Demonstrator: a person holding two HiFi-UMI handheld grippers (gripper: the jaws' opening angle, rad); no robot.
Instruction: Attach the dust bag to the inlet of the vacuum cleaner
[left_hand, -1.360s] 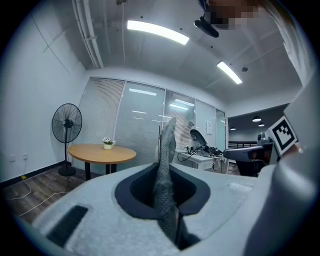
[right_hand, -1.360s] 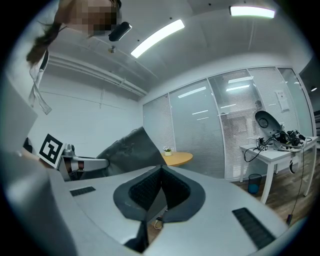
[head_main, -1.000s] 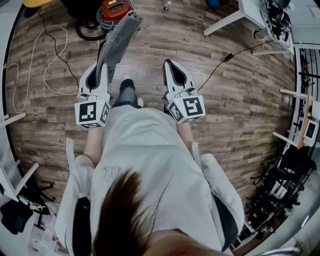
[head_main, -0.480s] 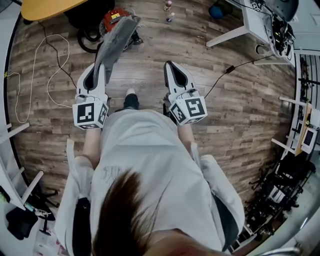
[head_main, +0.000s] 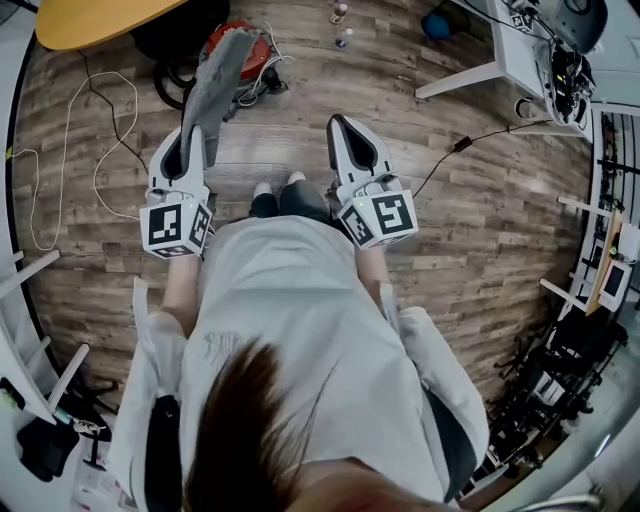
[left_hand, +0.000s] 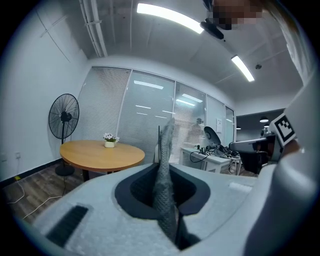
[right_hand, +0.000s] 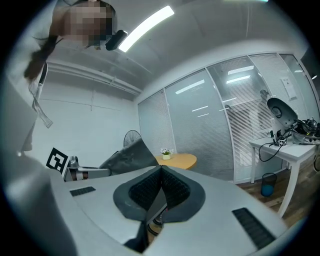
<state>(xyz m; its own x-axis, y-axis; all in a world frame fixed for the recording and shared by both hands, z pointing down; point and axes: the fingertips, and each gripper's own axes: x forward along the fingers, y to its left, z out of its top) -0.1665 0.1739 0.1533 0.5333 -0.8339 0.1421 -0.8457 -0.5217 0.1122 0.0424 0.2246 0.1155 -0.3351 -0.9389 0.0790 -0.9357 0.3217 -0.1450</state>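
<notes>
Two grippers being held out over wood floor (head_main: 480, 220). Grey dust bag (head_main: 215, 85) being gripped edge-on by jaws of left gripper (head_main: 192, 140), its far end being seen over red vacuum cleaner (head_main: 240, 38) on floor. Right gripper (head_main: 337, 122) jaws being pressed together, nothing between.

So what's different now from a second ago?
The person has walked forward: the red vacuum cleaner and the round wooden table have slid further into the head view. The tip of the grey dust bag now overlaps the vacuum cleaner there. Unchanged: the left gripper stays shut on the dust bag, and the right gripper stays shut and empty.
</notes>
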